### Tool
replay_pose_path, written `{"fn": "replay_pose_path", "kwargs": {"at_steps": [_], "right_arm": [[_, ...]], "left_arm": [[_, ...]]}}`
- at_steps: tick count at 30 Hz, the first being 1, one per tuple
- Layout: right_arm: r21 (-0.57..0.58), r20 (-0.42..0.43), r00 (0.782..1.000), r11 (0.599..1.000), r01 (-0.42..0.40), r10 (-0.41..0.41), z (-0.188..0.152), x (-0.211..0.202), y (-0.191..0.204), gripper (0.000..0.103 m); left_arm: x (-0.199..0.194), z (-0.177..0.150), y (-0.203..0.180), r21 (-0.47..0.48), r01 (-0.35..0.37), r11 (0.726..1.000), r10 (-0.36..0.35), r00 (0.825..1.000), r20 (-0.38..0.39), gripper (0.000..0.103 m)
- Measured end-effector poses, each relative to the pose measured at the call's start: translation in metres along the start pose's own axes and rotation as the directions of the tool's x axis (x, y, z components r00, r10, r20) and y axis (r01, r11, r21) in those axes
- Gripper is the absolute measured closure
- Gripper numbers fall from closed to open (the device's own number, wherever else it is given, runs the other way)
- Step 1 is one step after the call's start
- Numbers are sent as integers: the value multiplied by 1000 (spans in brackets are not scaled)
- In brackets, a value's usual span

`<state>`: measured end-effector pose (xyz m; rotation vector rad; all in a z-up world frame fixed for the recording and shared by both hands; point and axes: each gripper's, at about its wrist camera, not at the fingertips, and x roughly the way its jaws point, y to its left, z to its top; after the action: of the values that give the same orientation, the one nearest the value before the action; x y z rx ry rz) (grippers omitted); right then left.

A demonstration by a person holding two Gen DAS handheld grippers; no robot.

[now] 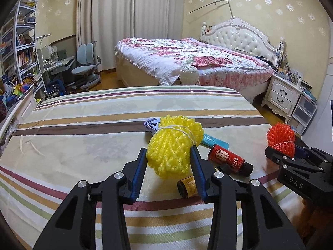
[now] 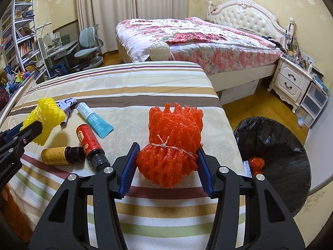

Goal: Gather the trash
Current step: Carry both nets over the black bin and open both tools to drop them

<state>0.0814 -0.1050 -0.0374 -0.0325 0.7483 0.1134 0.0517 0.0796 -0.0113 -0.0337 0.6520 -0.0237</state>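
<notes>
Behind the left tool (image 1: 168,156) pinching yellow foam net (image 1: 173,143), the right tool (image 2: 167,153) pinches orange net (image 2: 173,143), half-hiding a yellow bottle (image 1: 187,186)

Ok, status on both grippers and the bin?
Left gripper shut on yellow net. Right gripper shut on orange net. Bin right of table, open, nothing blocking it.

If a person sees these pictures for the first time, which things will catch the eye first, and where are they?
The brightest things are two bundles of foam net tied with string: the yellow foam net sits between the fingers of the left gripper, and the orange foam net between those of the right gripper, both over the striped cloth. Next comes the bin with a black bag on the floor to the right, with an orange bundle already inside.
</notes>
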Motion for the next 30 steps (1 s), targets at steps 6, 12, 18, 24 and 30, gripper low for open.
{"fn": "replay_pose_path", "kwargs": {"at_steps": [6,12,18,24,30], "right_arm": [[13,42,999,1000,9,-10,-1,-21,-11,52],[53,88,994,996,66,-70,1,-47,-44,52],[122,98,981,981,153,-165,-3,-63,-98,52],[182,82,972,962,205,-222,-10,-66,-143,52],[220,56,965,946,239,-257,-16,-58,-178,51]], "left_arm": [[-21,7,-13,1,30,1000,-30,998,53,61],[-27,13,-48,49,90,995,-94,993,78,61],[-18,17,-94,103,155,982,-163,984,70,61],[-3,18,-142,151,204,967,-214,976,50,61],[16,17,-191,194,251,948,-257,966,7,61]]}}
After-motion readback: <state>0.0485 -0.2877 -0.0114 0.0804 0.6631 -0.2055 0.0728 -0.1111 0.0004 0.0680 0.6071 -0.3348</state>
